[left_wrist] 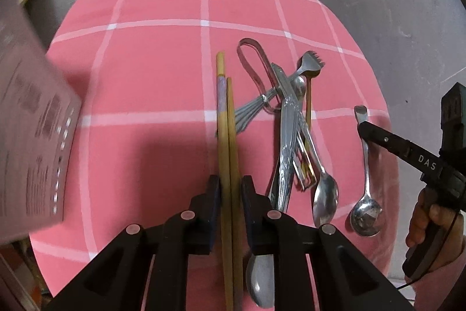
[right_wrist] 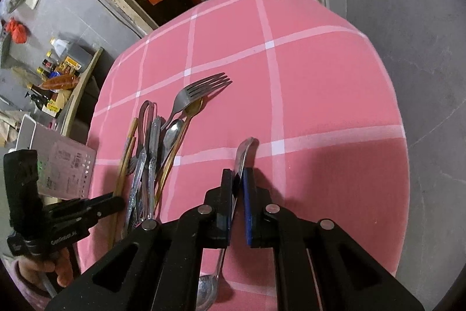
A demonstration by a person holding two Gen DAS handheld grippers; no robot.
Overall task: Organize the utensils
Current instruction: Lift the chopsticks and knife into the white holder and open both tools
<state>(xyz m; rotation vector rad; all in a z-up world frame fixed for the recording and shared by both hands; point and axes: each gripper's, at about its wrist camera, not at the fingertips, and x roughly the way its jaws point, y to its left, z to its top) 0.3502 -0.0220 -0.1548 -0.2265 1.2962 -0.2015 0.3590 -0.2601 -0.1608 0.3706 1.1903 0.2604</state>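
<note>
- Wooden chopsticks (left_wrist: 228,153), left of the utensil pile (left_wrist: 287,118) on the tabletop (left_wrist: 151,72), clamped in left gripper (left_wrist: 230,194) jaws; uneven ends risk one slipping.
- Steel spoon (right_wrist: 243,155), right of the pile, pinched edgewise in right gripper (right_wrist: 236,188) jaws; pivoting is judged likely.

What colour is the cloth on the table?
Pink with white criss-cross lines, a check pattern; the tablecloth shows best in the right wrist view.

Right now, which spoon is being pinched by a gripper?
The lone silver spoon apart from the pile; the right gripper clamps its handle. The other spoons lie loose in the heap.
</note>
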